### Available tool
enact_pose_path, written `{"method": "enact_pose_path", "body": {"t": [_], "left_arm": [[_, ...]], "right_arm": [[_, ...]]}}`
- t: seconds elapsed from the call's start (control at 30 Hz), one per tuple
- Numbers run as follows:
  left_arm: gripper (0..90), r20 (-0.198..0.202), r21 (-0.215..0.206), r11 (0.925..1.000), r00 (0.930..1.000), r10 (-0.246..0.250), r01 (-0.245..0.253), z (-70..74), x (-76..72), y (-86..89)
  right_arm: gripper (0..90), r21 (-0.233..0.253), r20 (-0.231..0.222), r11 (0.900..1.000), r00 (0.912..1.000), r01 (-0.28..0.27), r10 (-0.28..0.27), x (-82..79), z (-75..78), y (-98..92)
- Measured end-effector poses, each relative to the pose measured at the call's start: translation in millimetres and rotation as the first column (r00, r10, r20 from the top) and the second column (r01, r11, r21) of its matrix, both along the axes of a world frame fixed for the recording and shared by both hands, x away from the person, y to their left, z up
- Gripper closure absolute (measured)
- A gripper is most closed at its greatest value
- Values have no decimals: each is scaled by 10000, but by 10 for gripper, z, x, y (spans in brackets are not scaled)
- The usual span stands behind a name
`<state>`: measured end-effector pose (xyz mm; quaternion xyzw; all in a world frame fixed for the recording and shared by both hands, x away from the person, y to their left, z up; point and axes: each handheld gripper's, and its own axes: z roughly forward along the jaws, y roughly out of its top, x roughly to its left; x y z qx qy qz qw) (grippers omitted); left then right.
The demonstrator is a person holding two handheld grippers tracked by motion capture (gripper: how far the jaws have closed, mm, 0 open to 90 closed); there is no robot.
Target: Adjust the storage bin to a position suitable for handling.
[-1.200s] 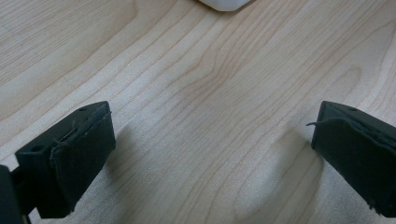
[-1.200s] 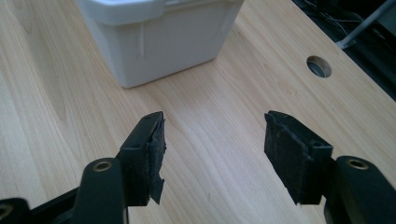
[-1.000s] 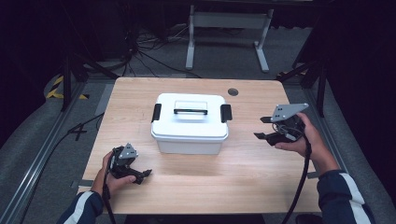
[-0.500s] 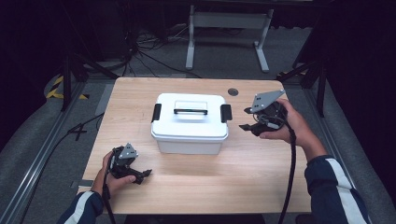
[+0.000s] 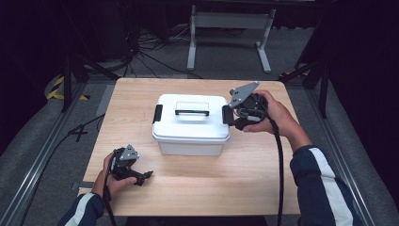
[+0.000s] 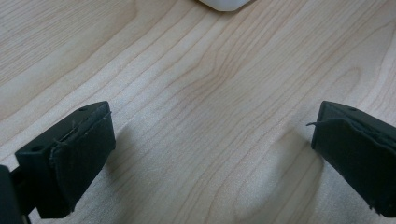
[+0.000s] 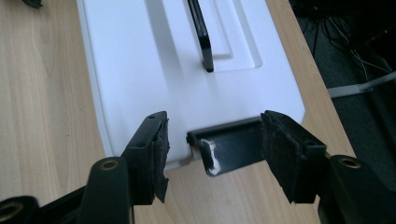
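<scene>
Right gripper [image 7: 212, 156] moved to box [image 5: 190, 125]; black side latch [image 7: 229, 149] between wide jaws.

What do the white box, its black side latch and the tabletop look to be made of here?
White box: looks like moulded plastic, smooth and slightly glossy, with rounded corners and a recessed lid panel.
Black side latch: probably hard plastic too; a bright glint sits on its curved edge between the open jaws of the right gripper.
Tabletop: pale wood or wood-look laminate, matte, with flowing grain lines; which of the two is unclear.
</scene>
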<state>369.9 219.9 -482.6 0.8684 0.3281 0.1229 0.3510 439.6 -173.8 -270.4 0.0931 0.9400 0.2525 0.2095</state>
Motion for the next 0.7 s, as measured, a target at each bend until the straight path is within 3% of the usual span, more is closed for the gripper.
{"method": "enact_pose_path", "body": {"t": [0.3,0.67,0.7], "left_arm": [[1,15,-12,10000,10000,-6,6,-2,0,0],[2,14,-11,10000,10000,-12,12,-2,0,1],[2,17,-11,10000,10000,-12,12,-2,0,1]], "right_arm": [[433,-533,-178,9974,9987,-480,471,141,-50,347],[472,-859,-386,9939,9971,-692,661,232,-40,615],[480,-987,-418,9911,9955,-893,855,257,-50,655]]}}
